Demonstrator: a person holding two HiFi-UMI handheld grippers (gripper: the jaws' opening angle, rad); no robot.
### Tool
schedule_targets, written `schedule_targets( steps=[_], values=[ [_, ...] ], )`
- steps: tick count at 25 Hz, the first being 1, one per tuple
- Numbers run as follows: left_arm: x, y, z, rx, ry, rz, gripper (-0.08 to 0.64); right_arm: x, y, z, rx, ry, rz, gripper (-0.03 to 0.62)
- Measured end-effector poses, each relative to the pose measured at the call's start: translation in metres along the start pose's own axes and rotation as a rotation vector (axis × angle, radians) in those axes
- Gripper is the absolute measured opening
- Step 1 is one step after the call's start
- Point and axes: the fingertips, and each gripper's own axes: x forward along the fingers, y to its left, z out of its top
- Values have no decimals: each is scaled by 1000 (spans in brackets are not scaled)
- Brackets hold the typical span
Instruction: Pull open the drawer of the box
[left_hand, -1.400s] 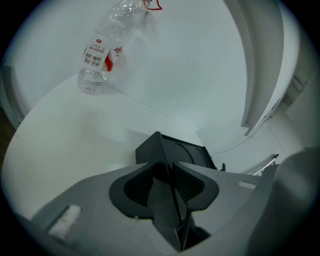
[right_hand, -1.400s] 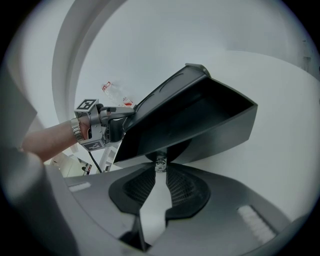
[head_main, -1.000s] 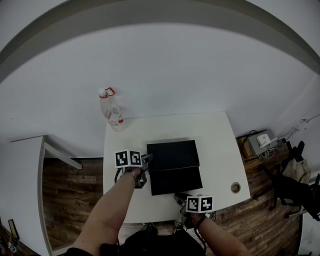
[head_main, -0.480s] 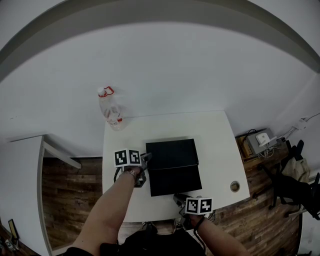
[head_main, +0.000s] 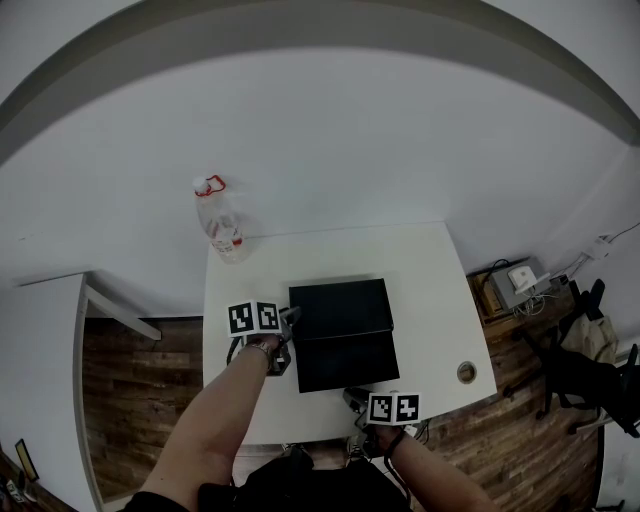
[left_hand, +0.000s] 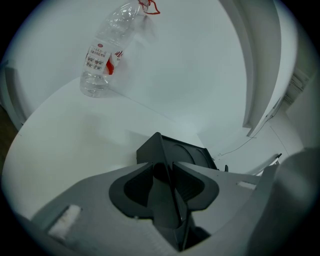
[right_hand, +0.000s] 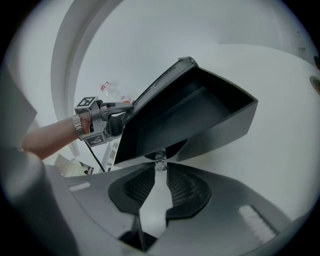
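A black box (head_main: 340, 308) lies in the middle of the white table (head_main: 430, 280), with its drawer (head_main: 348, 361) pulled out toward me. My left gripper (head_main: 290, 320) is shut on the box's left front corner (left_hand: 159, 145), whose thin edge runs between the pads. My right gripper (right_hand: 160, 169) points at the drawer's front from the near side. Its fingertips close on the small clear knob (right_hand: 160, 162), and the jaws have just been opening a little with the knob still between them. The drawer (right_hand: 200, 110) looks empty inside.
A clear plastic bottle (head_main: 218, 222) with a red cap ring stands at the table's far left corner. A round cable hole (head_main: 466, 373) sits near the table's right front edge. A small unit with cables (head_main: 515, 285) lies on the wood floor to the right.
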Motion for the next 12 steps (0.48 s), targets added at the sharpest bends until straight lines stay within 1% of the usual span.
schedule_targets(
  steps=[5, 7, 9, 11, 12],
  values=[
    [-4, -1, -2, -29, -45, -36, 133, -16, 2, -14, -10, 22, 28, 95],
    [-8, -2, 0, -14, -52, -38, 129, -28, 3, -15, 0, 6, 45, 89],
    [-16, -3, 2, 11, -64, -36, 124, -42, 4, -12, 14, -23, 71, 56],
    [-29, -5, 4, 30, -85, -44, 80, -57, 10, -5, 22, -58, 118, 6],
    [-36, -7, 4, 35, -98, -52, 53, -64, 15, 0, 20, -74, 149, 6]
  ],
)
